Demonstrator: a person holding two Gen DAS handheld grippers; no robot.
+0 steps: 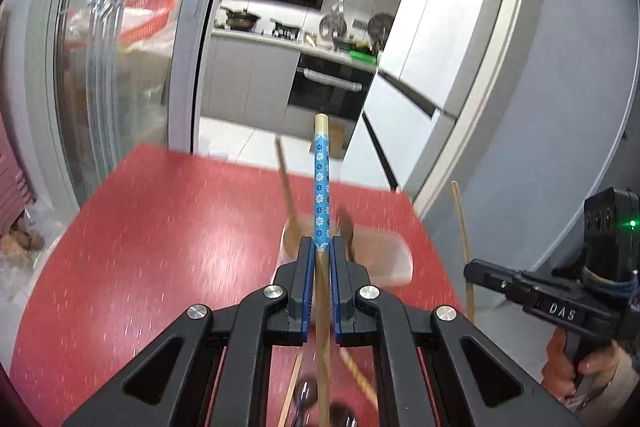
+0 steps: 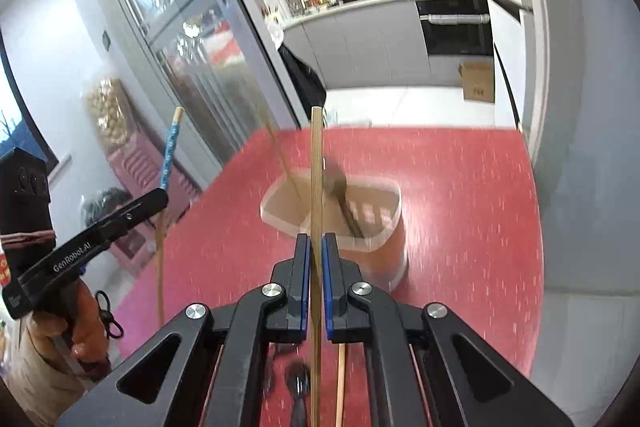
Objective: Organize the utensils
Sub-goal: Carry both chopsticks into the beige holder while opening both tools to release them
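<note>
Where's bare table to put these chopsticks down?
Bare red table right of the container and, in the left wrist view, left of it. Crowded: near edge under the grippers, where a spoon and chopstick lie.

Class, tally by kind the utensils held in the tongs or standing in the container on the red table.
Chopsticks: 3 (blue-patterned chopstick in left tongs, plain chopstick in right tongs, leaning chopstick in the container)
Dark spoon: 1
Total: 4

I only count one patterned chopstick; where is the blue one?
The blue chopstick is clamped upright in the left gripper, above the red table, just before the utensil container.
</note>
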